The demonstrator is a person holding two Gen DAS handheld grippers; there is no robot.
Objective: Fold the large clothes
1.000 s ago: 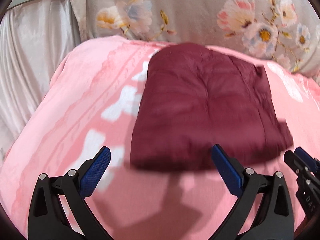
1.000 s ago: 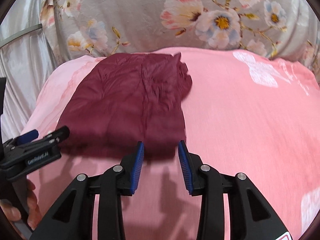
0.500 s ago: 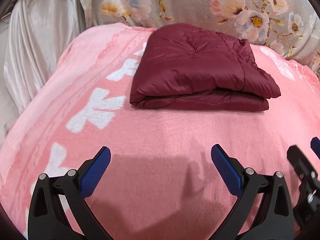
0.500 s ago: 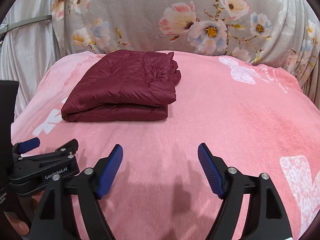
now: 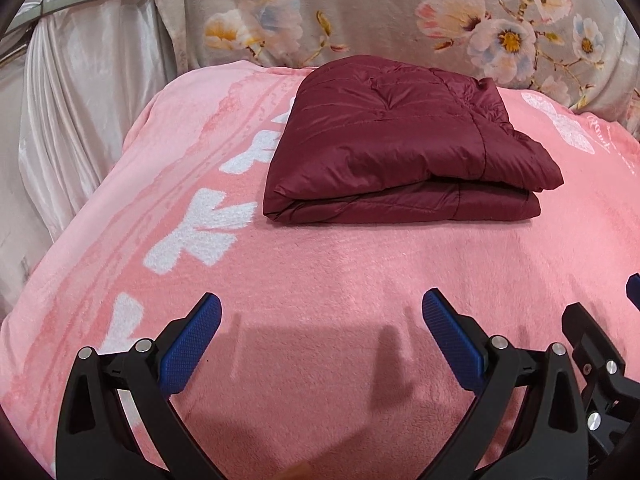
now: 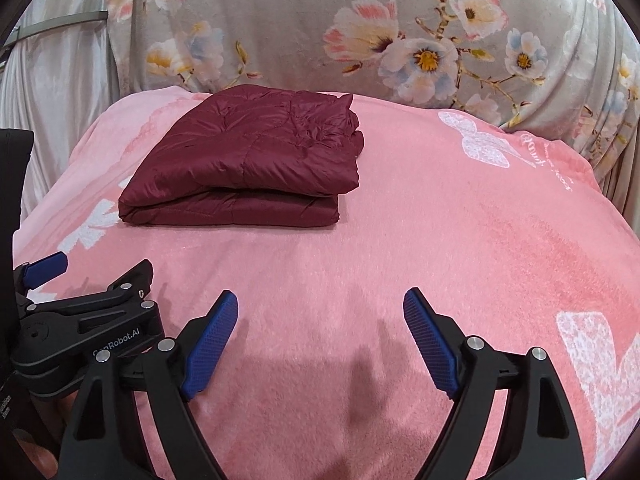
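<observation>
Ahead of both tongs — left tongs wide, right tongs opening, nothing between either — the folded maroon quilted jacket is seen lying crosswise, nearer the left.

Place: a bedroom at home
Bed: soft pink fleece blanket with white shapes
Behind: grey flowery cloth
Side: shiny white curtain
</observation>
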